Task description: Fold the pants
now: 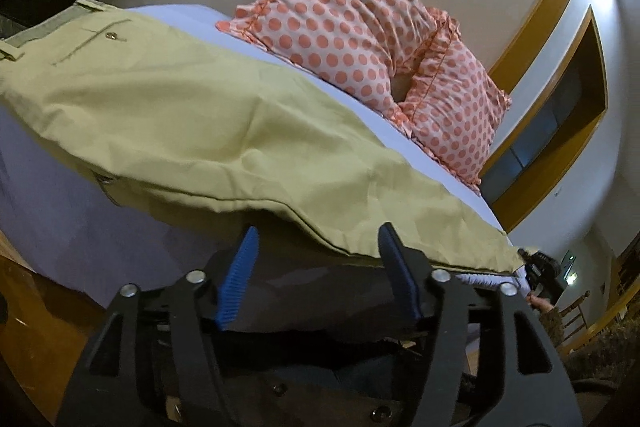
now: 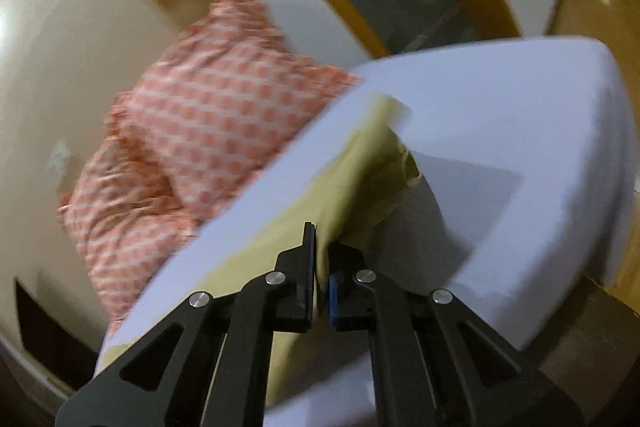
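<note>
Both wrist views look low and close across the bed point(image 1: 60, 223), sharing the pillows point(image 1: 340, 27).

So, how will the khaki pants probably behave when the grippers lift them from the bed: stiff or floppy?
Probably floppy: the khaki pants lie wrinkled and follow the bed. Where the right gripper pinches them, the cloth bunches and hangs, so free parts will likely sag. They seem light; the open left gripper could support the near edge.

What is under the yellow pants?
The pants lie on a white bed sheet. Whatever is under the sheet is covered. The right gripper pinches one end.
</note>
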`<state>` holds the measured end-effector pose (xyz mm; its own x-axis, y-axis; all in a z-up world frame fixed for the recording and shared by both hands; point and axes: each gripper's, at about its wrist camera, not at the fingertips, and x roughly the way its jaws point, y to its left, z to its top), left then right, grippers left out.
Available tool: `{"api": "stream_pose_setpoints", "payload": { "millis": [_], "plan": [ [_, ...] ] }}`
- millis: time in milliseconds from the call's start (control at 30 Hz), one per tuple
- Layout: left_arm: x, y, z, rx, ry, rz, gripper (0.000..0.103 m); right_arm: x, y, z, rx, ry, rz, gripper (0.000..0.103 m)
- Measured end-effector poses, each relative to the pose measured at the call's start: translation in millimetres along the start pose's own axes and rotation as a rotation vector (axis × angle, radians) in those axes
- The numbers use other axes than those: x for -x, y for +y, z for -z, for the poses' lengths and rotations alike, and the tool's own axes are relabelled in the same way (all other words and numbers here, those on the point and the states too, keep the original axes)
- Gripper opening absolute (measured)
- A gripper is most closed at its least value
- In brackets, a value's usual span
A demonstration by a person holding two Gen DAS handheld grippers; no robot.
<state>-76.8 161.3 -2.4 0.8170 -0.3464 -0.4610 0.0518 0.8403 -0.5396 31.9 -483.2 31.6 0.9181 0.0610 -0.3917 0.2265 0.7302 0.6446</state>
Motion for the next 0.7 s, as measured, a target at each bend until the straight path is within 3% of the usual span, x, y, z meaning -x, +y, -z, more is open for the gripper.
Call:
{"api": "stream_pose_setpoints", "payload": {
  "millis": [100, 233, 333, 433, 467, 500, 533, 567, 600, 700],
  "plan": [
    [2.9, 2.2, 1.2, -0.002, -0.020, -0.006, 0.072, -13.1, 61.3, 1.6, 0.083, 0.027, -0.159, 0.005],
    [7.1, 2.5, 4.5, -0.018, -0.035, -0.032, 0.080, -42.1, 170.4, 45.0, 0.240, 0.179, -0.432, 0.005],
    [9.4, 2.7, 8.6, -0.050, -0.042, -0.074, 0.083, -65.3, 245.8, 113.2, 0.366, 0.406, -0.602, 0.005],
    [7.9, 5.5, 13.5, -0.085, -0.027, -0.130, 0.087, -78.1, 302.5, 200.0, 0.634, 0.684, -0.598, 0.013],
    [6.0, 7.2, 15.8, -0.098, -0.018, -0.160, 0.088, -77.7, 307.9, 214.7, 0.676, 0.724, -0.586, 0.023],
    [3.6, 8.8, 17.3, -0.106, -0.010, -0.175, 0.088, -76.5, 309.4, 220.3, 0.692, 0.733, -0.575, 0.044],
    [1.5, 11.7, 18.6, -0.109, -0.002, -0.178, 0.088, -73.2, 309.1, 222.7, 0.698, 0.726, -0.566, 0.056],
    [-1.0, 14.0, 19.3, -0.106, 0.005, -0.177, 0.088, -71.4, 308.1, 219.1, 0.687, 0.707, -0.564, 0.078],
    [-3.8, 17.2, 19.7, -0.100, 0.009, -0.175, 0.089, -69.1, 305.4, 210.8, 0.660, 0.671, -0.566, 0.085],
    [-15.7, 24.1, 15.7, -0.077, 0.017, -0.173, 0.089, -68.5, 287.5, 187.8, 0.587, 0.611, -0.544, 0.087]
  ]
}}
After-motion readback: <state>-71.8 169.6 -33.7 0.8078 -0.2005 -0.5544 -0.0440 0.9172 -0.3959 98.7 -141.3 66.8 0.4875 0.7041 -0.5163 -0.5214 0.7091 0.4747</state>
